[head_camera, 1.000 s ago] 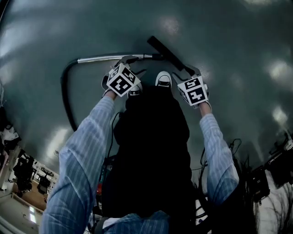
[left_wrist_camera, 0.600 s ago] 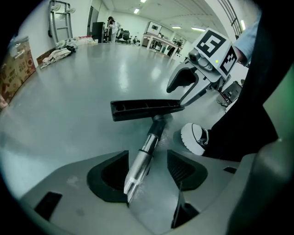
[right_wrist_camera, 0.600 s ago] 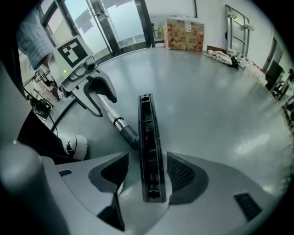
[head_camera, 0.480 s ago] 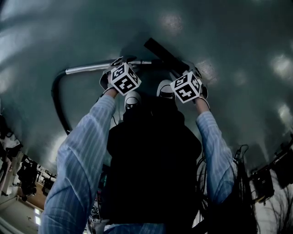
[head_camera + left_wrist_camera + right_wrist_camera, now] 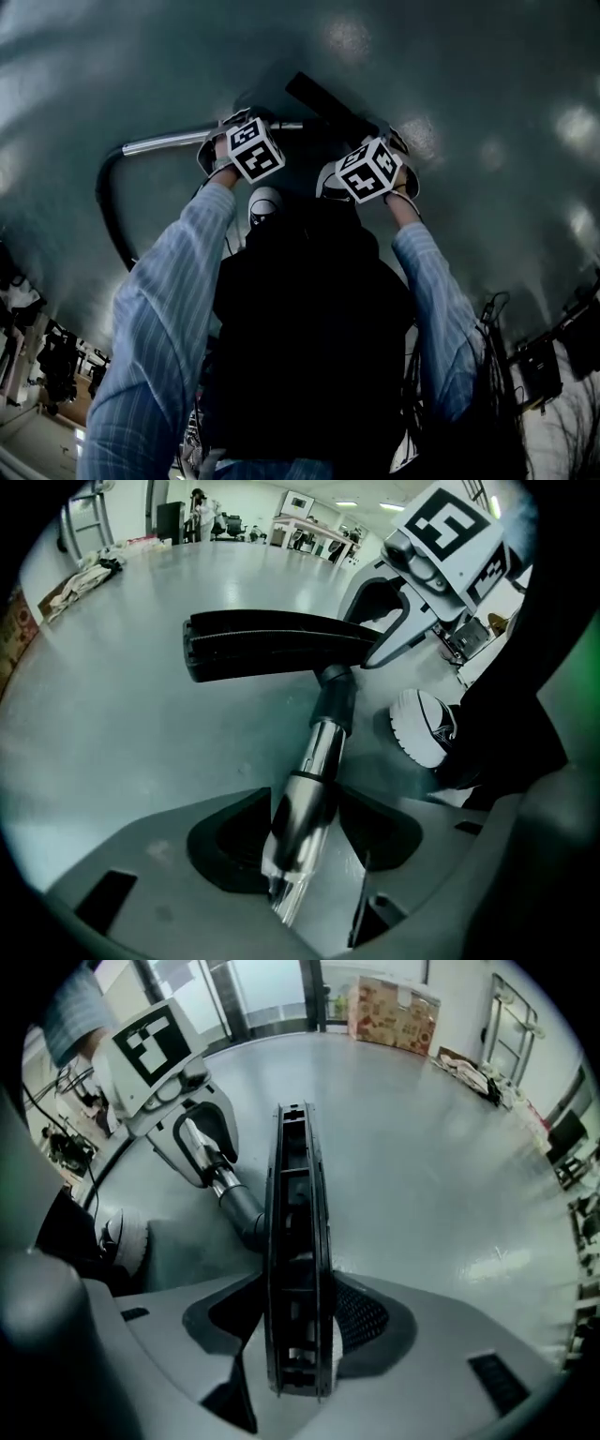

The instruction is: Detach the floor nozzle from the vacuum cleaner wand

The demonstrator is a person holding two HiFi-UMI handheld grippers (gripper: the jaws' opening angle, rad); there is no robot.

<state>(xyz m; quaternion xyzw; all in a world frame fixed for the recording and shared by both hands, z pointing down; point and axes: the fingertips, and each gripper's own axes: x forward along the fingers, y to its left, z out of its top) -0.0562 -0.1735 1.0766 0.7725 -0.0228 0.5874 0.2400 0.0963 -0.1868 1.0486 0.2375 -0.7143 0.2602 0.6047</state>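
Wand: rigid, slick metal tube, clamped by left gripper. Right gripper, jaws just closing, apparently grips the stiff, light floor nozzle across its narrow width.

We found the floor open beyond the floor nozzle and to its right. On the near side, two shoes stood close behind the wand, and the hose curved along the left. The wand filled the gap of the left tongs. The floor nozzle filled that of the right tongs, whose jaws had just been closing. Boxes stood well away.
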